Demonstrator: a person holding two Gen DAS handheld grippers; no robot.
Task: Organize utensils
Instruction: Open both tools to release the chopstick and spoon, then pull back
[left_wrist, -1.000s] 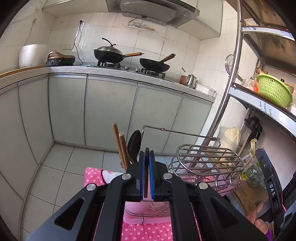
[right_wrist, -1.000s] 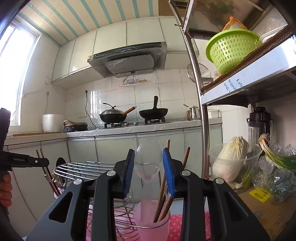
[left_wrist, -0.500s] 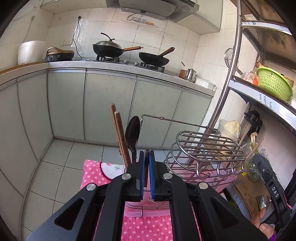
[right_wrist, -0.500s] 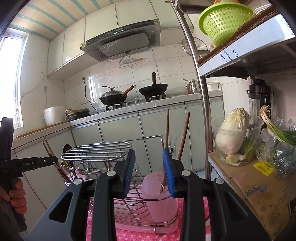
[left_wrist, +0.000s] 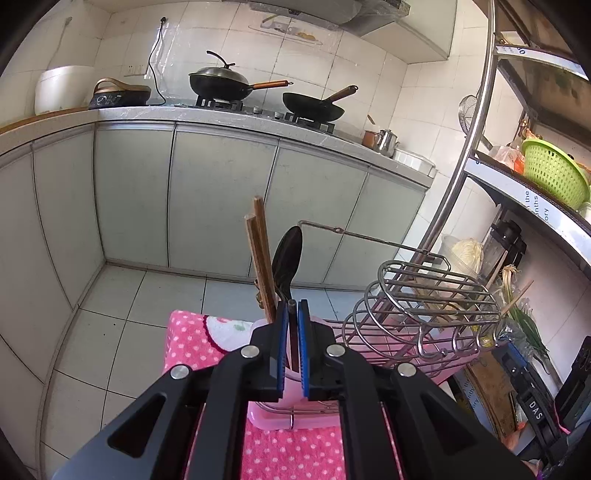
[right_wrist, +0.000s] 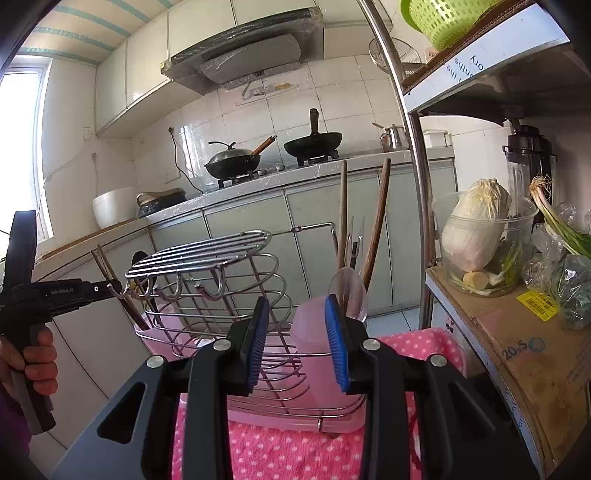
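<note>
My left gripper (left_wrist: 292, 306) is shut on the thin handle of a black spoon (left_wrist: 288, 254), whose bowl points up. Two wooden chopsticks (left_wrist: 258, 258) stand just left of the spoon in a pink cup (left_wrist: 256, 326) at the wire dish rack's (left_wrist: 424, 291) left end. In the right wrist view the left gripper (right_wrist: 114, 285) reaches that cup (right_wrist: 159, 332) from the left, held by a hand (right_wrist: 33, 354). My right gripper (right_wrist: 297, 301) is open and grips nothing. Behind it a second pink cup (right_wrist: 314, 343) holds a clear spoon (right_wrist: 351, 291), chopsticks (right_wrist: 376, 221) and a fork.
The rack (right_wrist: 207, 251) sits in a pink tray (right_wrist: 295, 421) on a pink dotted cloth (right_wrist: 288, 454). A steel shelf post (right_wrist: 417, 184) rises close on the right. The shelf carries a cabbage tub (right_wrist: 476, 236) and a cardboard box (right_wrist: 528, 362). Kitchen cabinets (left_wrist: 221, 192) stand behind.
The right view has swung left and down: the clear spoon and its cup slid from between the jaws to the right finger's side. The left grip on the black spoon is unchanged.
</note>
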